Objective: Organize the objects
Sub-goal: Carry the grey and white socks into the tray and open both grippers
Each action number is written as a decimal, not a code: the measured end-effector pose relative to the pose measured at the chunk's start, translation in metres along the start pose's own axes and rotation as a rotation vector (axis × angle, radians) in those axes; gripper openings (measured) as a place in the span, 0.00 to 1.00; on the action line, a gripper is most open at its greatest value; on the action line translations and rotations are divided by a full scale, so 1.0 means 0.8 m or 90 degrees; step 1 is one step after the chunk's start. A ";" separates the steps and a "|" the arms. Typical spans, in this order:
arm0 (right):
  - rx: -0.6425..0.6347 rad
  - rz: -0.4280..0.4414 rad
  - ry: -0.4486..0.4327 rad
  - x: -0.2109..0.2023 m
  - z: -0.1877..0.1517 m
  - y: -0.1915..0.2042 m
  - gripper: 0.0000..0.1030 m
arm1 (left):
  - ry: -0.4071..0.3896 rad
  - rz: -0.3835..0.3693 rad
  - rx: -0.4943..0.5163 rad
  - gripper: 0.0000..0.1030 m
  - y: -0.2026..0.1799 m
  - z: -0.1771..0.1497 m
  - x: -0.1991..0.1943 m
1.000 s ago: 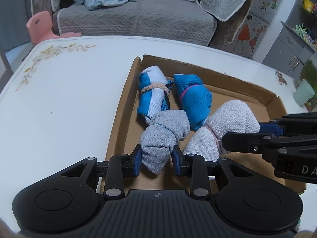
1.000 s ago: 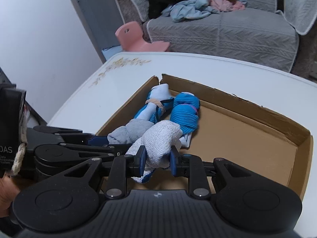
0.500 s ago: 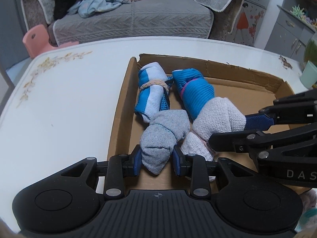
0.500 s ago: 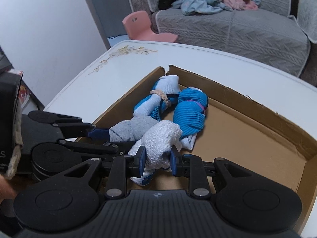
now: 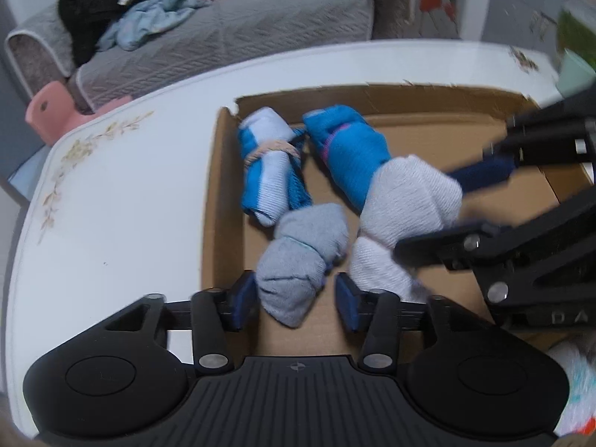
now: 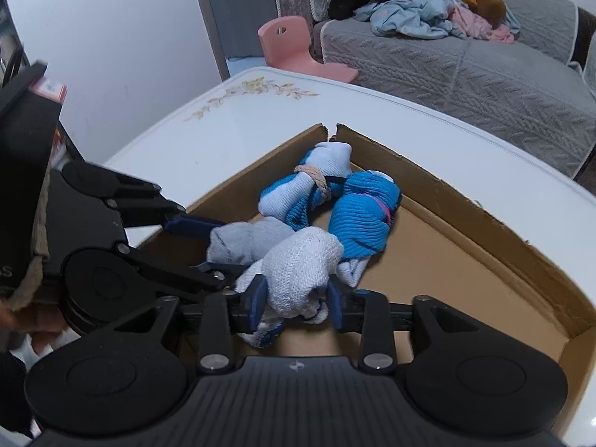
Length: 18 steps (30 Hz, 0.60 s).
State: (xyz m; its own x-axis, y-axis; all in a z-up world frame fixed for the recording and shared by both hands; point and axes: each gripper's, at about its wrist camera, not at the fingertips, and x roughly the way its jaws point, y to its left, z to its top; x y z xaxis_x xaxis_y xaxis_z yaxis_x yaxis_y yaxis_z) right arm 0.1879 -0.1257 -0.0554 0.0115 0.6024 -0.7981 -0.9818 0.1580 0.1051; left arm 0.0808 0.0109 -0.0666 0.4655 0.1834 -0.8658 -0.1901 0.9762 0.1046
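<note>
A shallow cardboard box [image 5: 223,171] lies on the white table and holds several rolled sock bundles. My left gripper [image 5: 296,300] is open, its pads apart on either side of a grey sock bundle [image 5: 303,260] that lies on the box floor. My right gripper [image 6: 296,296] is shut on a white sock bundle [image 6: 301,268], which also shows in the left wrist view [image 5: 409,201]. A blue-and-white bundle [image 5: 270,171] tied with a tan band and a blue bundle [image 5: 350,156] lie at the box's far left corner.
The white table [image 5: 111,205] has a floral print at its left edge. A grey sofa [image 6: 465,63] with piled clothes and a pink stool [image 6: 294,48] stand beyond it. A pale green cup [image 5: 575,70] stands at the far right. The box's right half [image 6: 465,279] is bare cardboard.
My left gripper has opened and let go of the grey sock bundle, which now rests in the box. My right gripper still holds the white bundle, moved closer to the blue one.
</note>
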 end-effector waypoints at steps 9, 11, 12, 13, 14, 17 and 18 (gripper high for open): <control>-0.009 -0.013 0.000 -0.005 0.001 -0.005 0.61 | -0.012 0.036 0.091 0.86 -0.025 -0.003 -0.010; -0.008 -0.012 -0.002 -0.006 0.001 -0.007 0.62 | -0.016 0.040 0.090 0.87 -0.024 -0.001 -0.013; -0.004 -0.011 -0.004 -0.006 0.001 -0.008 0.62 | -0.018 0.042 0.095 0.87 -0.025 0.000 -0.016; -0.001 -0.009 -0.005 -0.008 0.001 -0.010 0.62 | -0.019 0.043 0.098 0.87 -0.024 0.001 -0.017; -0.003 -0.009 -0.005 -0.007 0.003 -0.010 0.62 | -0.021 0.042 0.099 0.87 -0.023 0.002 -0.019; -0.012 -0.010 -0.003 -0.008 0.003 -0.007 0.62 | -0.022 0.040 0.110 0.88 -0.023 0.004 -0.024; -0.013 -0.008 -0.004 -0.009 0.003 -0.007 0.64 | -0.022 0.038 0.111 0.88 -0.024 0.003 -0.027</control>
State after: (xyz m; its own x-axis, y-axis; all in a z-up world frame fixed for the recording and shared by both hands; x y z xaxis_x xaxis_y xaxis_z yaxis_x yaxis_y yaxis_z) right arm 0.1938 -0.1290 -0.0492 0.0255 0.6057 -0.7953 -0.9853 0.1496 0.0824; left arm 0.0768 -0.0118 -0.0490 0.4881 0.2430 -0.8383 -0.0673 0.9681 0.2415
